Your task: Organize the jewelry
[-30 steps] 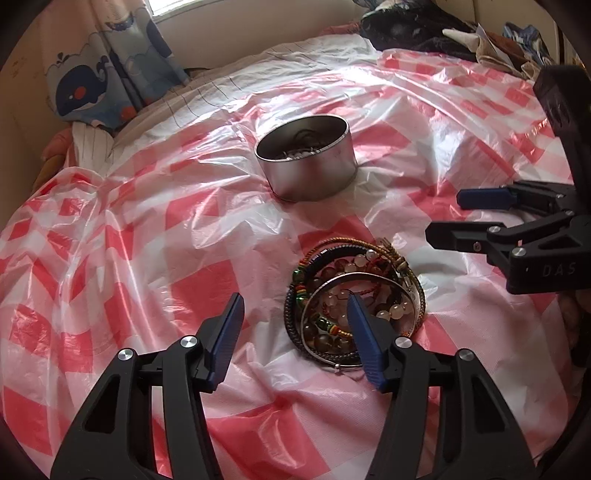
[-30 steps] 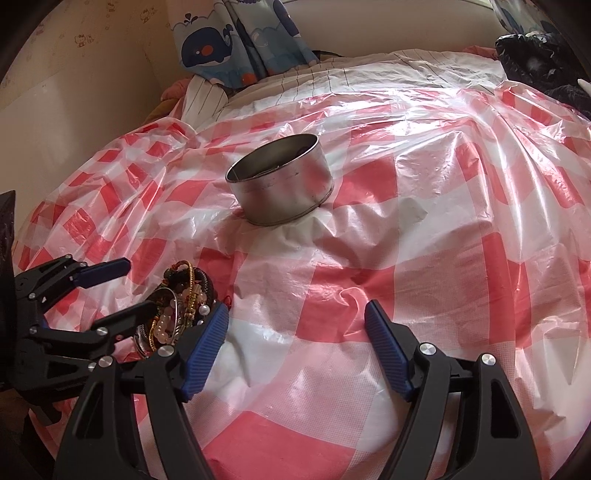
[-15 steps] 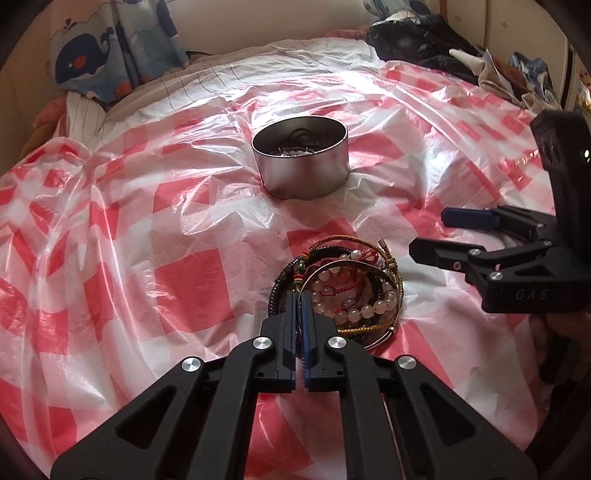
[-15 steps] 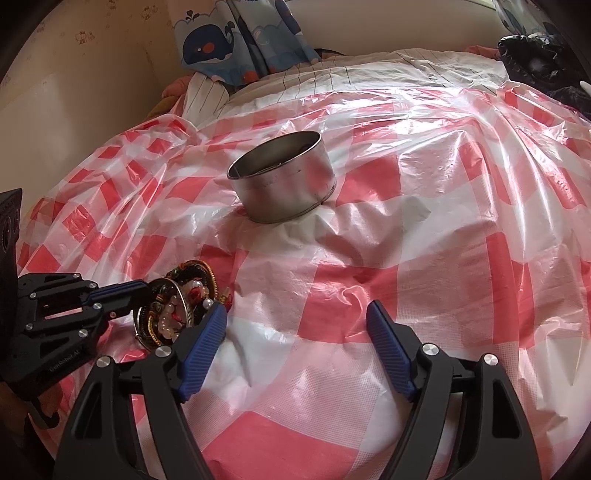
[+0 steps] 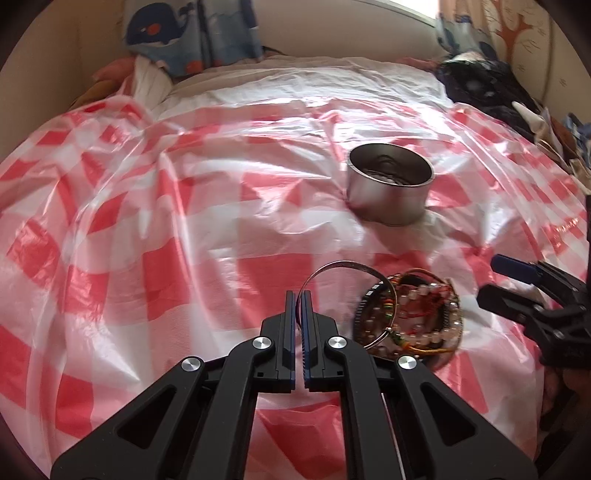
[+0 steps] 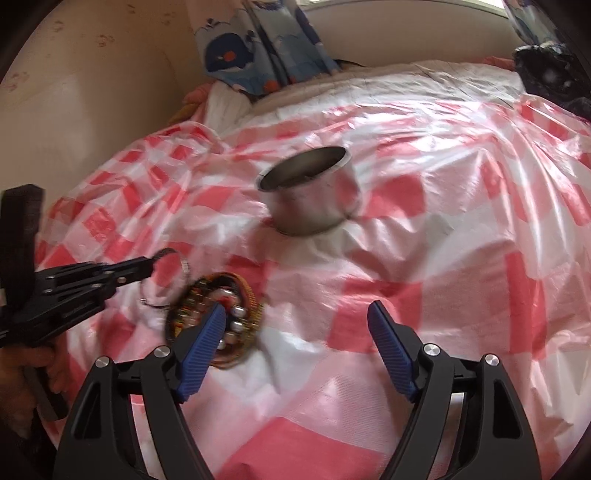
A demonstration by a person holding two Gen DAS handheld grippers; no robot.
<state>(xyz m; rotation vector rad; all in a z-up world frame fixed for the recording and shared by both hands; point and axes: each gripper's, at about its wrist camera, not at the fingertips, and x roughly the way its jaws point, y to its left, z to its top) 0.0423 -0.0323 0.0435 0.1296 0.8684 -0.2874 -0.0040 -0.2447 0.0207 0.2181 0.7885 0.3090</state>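
Note:
My left gripper [image 5: 298, 295] is shut on a thin silver bangle [image 5: 345, 265] and holds it raised off the pile; the gripper also shows in the right wrist view [image 6: 151, 263], with the bangle [image 6: 183, 267] blurred at its tip. A pile of beaded and braided bracelets [image 5: 417, 317] lies on the red-and-white checked plastic sheet [image 5: 184, 240], and shows too in the right wrist view [image 6: 218, 314]. A round metal tin [image 5: 389, 184] with jewelry inside stands beyond it [image 6: 312, 195]. My right gripper [image 6: 297, 339] is open and empty just right of the pile.
A whale-print curtain [image 5: 192, 33] and a wall lie behind the bed. Dark clothes [image 5: 484, 81] are heaped at the far right. The sheet is crinkled and slopes down toward the edges.
My left gripper closed on the silver bangle at the pile's near edge, then lifted it up and to the left. The right gripper stayed open near the pile.

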